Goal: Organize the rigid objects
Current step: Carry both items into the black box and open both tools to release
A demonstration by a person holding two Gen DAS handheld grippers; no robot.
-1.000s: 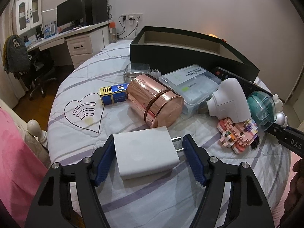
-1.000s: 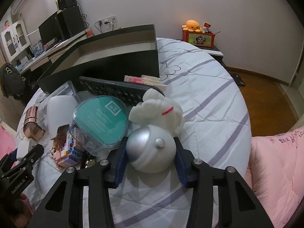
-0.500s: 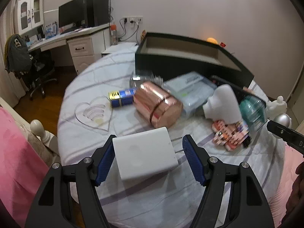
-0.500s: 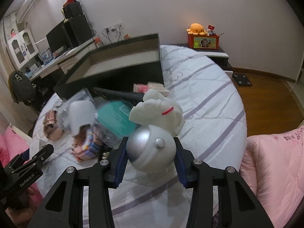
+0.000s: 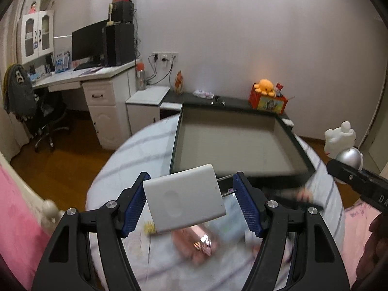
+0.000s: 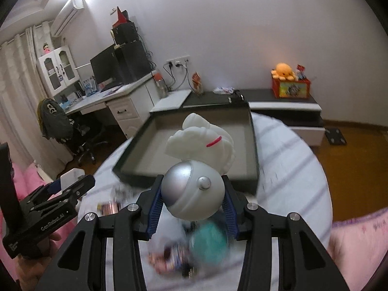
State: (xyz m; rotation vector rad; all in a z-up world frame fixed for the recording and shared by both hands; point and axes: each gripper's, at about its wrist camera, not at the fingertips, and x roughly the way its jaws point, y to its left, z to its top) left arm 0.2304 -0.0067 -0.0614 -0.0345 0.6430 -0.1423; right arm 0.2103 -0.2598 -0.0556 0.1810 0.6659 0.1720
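Both grippers have lifted clear of the bed, left gripper (image 5: 191,194) jaws clamping the white charger (image 5: 184,197), right gripper (image 6: 191,198) jaws clamping the silver-domed figurine (image 6: 194,191), above the still-empty black box (image 5: 232,150); remaining clutter stays unsorted.

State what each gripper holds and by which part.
Left gripper: white charger, clamped across its body and prongs. Right gripper: white figurine, gripped by its silver ball base.
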